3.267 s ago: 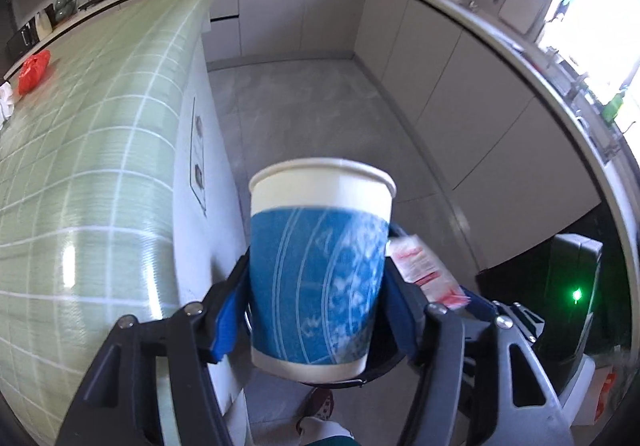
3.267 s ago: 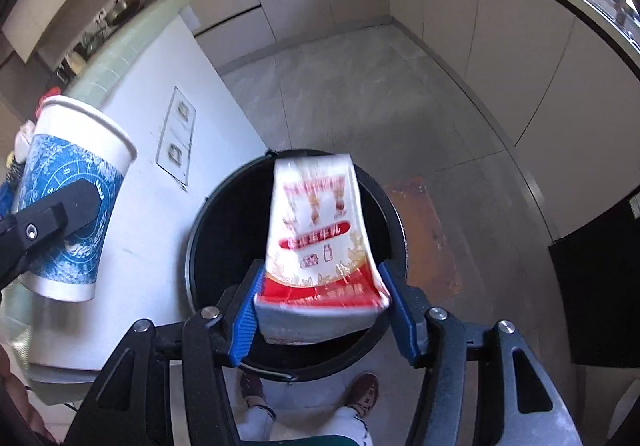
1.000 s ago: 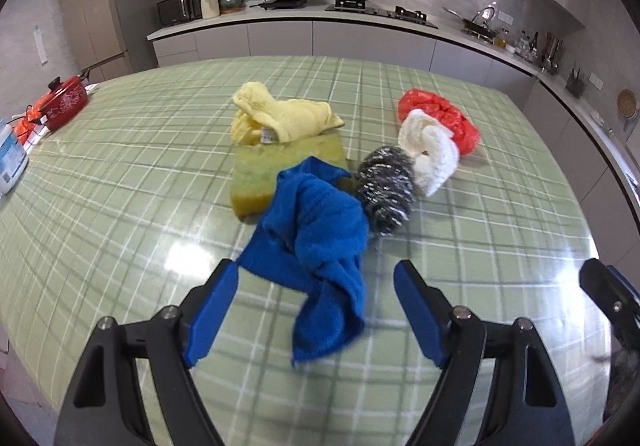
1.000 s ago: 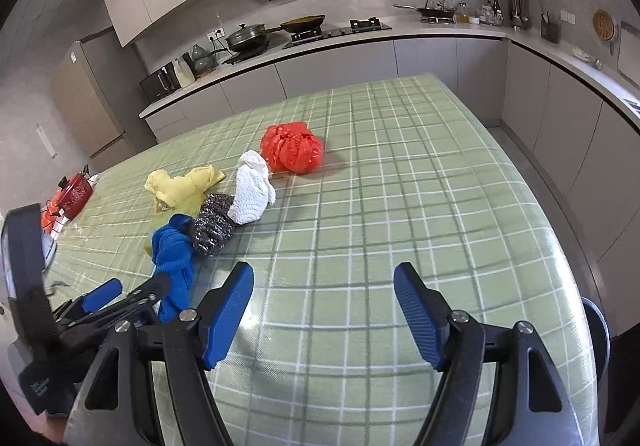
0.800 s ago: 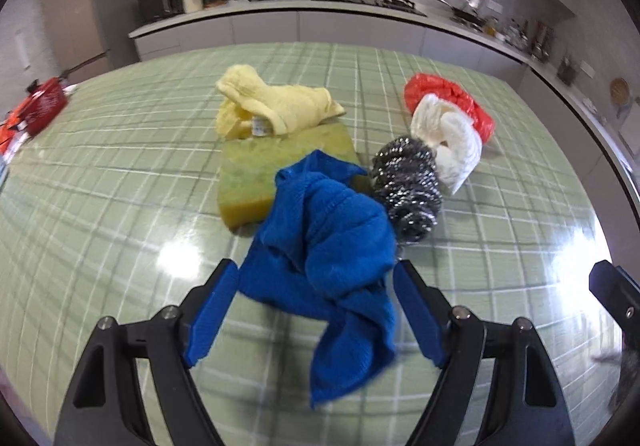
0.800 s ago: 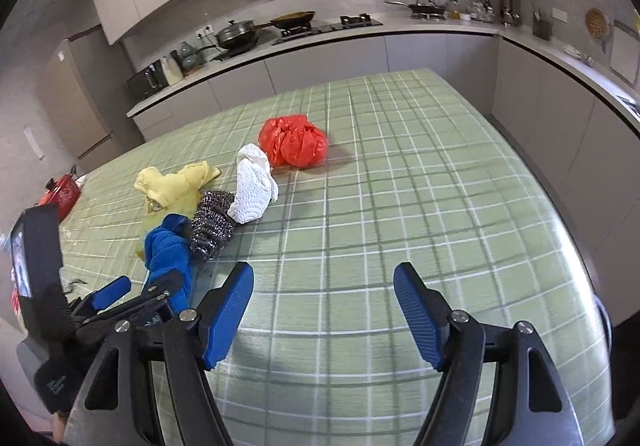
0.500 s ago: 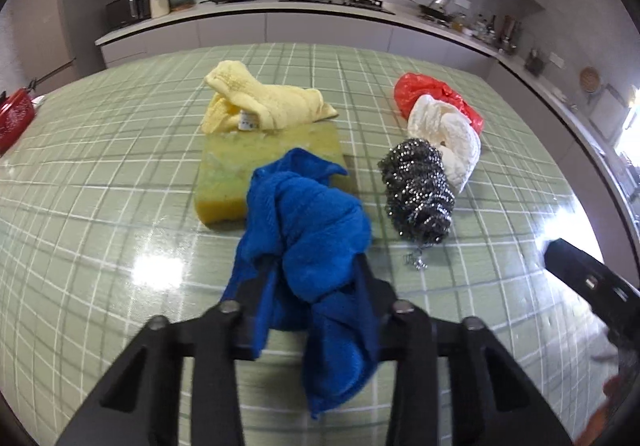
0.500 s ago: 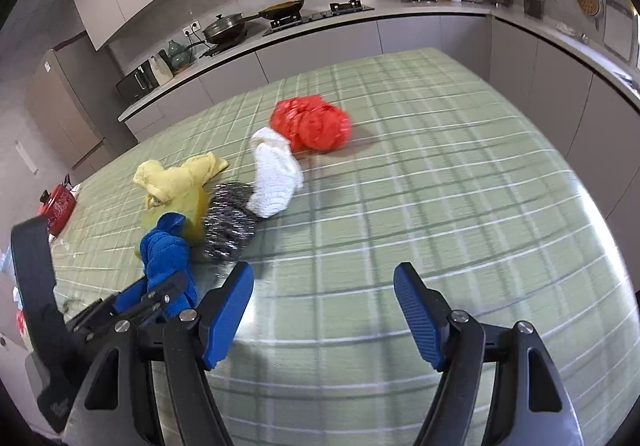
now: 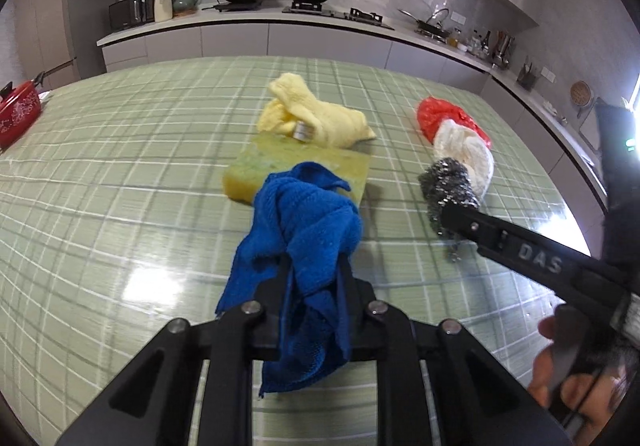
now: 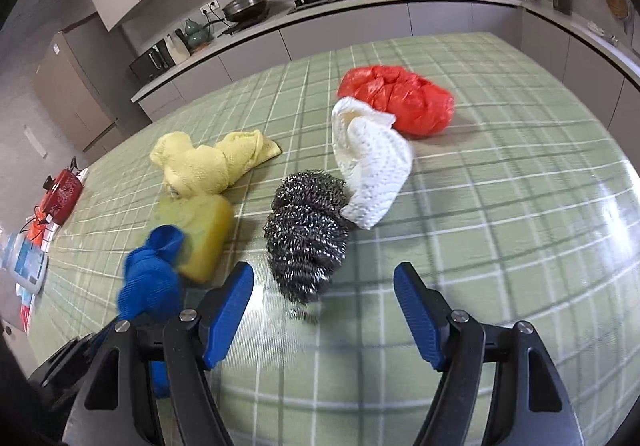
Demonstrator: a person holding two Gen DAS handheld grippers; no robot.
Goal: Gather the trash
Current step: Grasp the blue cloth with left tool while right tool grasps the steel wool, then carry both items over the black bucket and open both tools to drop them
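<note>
My left gripper (image 9: pixel 314 274) is shut on a crumpled blue cloth (image 9: pixel 308 222), which bulges above the jaws and hangs below them. The same blue cloth (image 10: pixel 150 282) shows at lower left in the right wrist view. My right gripper (image 10: pixel 324 298) is open, its blue pads either side of the near end of a steel wool scourer (image 10: pixel 306 234) without touching it. The scourer (image 9: pixel 448 194) lies on the green checked table (image 9: pixel 100 166); the right gripper's arm crosses in front of it in the left wrist view.
A yellow-green sponge (image 10: pixel 200 230), a yellow cloth (image 10: pixel 208 162), a white knitted cloth (image 10: pixel 372 170) and a red plastic bag (image 10: pixel 400 98) lie close around the scourer. A red pot (image 10: pixel 62 192) and a packet (image 10: pixel 26 258) sit at the table's far left.
My left gripper has closed on the blue cloth, which was lying loose between open jaws. My right gripper has come in and down toward the scourer, staying open.
</note>
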